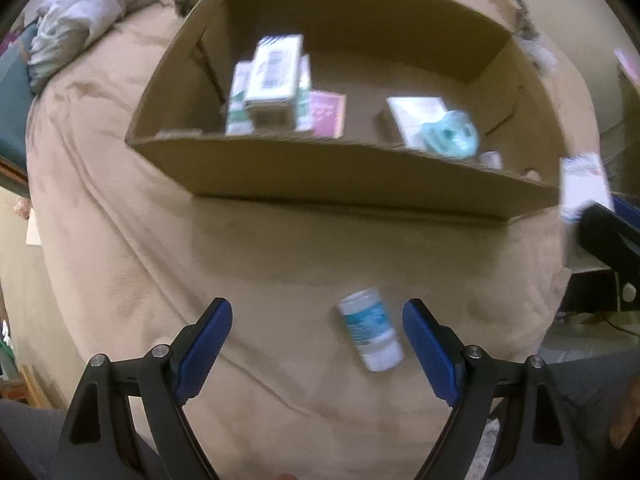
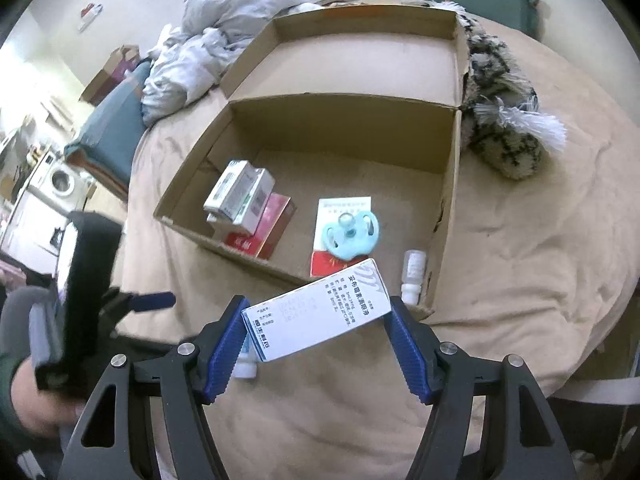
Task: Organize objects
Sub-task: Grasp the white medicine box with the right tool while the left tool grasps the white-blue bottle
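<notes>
Fingers on the right gripper clamped a medicine box lengthwise, cardboard box straight ahead; left gripper gaped over 1 bottle.

You see the left wrist view smeared by blur — the print on the white bottle cannot be read, nor the labels on the stacked boxes. In the right wrist view the white box covers most of a small bottle beneath it. Your left gripper is mostly hidden behind its dark body, and the cardboard box wall cuts off the small vial.
</notes>
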A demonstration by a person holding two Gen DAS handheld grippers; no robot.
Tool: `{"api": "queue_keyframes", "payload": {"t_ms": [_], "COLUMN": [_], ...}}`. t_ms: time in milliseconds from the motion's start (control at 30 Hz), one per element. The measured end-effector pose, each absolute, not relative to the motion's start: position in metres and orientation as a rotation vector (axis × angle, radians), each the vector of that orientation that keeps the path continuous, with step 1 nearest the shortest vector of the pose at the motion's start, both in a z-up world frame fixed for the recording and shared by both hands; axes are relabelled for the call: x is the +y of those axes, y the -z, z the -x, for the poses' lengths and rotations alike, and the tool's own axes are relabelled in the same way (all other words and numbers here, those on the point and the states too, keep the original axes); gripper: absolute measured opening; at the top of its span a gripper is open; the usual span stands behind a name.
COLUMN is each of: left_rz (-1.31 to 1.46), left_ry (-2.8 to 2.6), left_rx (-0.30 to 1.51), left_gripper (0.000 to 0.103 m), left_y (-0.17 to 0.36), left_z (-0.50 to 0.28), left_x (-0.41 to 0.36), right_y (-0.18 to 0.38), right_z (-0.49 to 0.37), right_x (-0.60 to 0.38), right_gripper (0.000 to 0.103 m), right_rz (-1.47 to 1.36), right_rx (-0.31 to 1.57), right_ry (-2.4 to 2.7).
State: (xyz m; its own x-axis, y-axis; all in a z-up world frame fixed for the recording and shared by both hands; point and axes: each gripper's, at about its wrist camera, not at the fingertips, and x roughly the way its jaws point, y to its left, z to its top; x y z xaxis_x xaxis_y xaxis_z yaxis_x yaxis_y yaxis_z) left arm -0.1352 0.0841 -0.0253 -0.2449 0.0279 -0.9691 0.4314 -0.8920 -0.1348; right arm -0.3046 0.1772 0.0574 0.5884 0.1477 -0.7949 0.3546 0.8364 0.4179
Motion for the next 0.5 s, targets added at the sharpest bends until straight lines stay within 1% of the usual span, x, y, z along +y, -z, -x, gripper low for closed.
{"api": "queue_keyframes", "payload": {"t_ms": [67, 267, 433, 500], "left_rz": [-1.762, -1.83, -1.848, -1.865], "left_ry": [2.202, 2.083, 2.047, 2.033], "left_rx": [0.572, 0.646, 0.62, 0.623], "left_gripper": [0.086, 0.086, 0.084, 0.082], "left_y": [0.027, 0.053, 0.065, 0.068], "left_z": [0.14, 0.154, 0.164, 0.169], "left_x": [0.092, 0.107, 0.121, 0.127], "right_y": [-0.058, -0.062, -0.06, -0.061], "right_z": [0.306, 0.305, 0.304, 0.304], "right_x": [0.176, 0.173, 0.17, 0.17], "right_gripper": [0.073, 0.073, 0.073, 0.073], "right_rz": [-0.598, -0.611, -0.622, -0.622], "right_rx": [0.94, 0.919, 0.923, 0.925], "right_ry": [0.138, 0.148, 0.152, 0.152]}}
